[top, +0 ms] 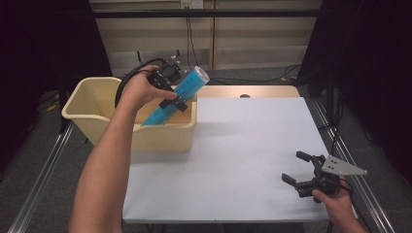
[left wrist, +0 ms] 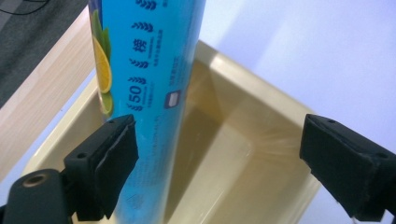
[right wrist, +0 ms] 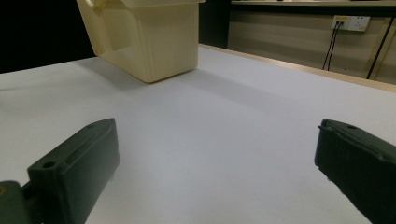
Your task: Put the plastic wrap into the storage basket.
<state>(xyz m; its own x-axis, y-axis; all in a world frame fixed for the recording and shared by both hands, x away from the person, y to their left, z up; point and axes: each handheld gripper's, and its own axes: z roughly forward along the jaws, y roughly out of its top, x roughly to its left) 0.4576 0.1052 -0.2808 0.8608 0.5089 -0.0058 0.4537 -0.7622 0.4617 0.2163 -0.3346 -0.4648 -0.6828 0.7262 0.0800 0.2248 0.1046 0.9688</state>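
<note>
The tube's (top: 177, 96) lower end is hidden inside the bin (top: 94, 127); its small print is too blurred to read.

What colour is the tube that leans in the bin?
The tube is bright blue with white writing and a lemon picture; the left gripper view shows it best.

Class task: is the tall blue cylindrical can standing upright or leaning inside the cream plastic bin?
Leaning. The tall blue cylindrical can rests tilted in the cream plastic bin, its top past the far rim.
</note>
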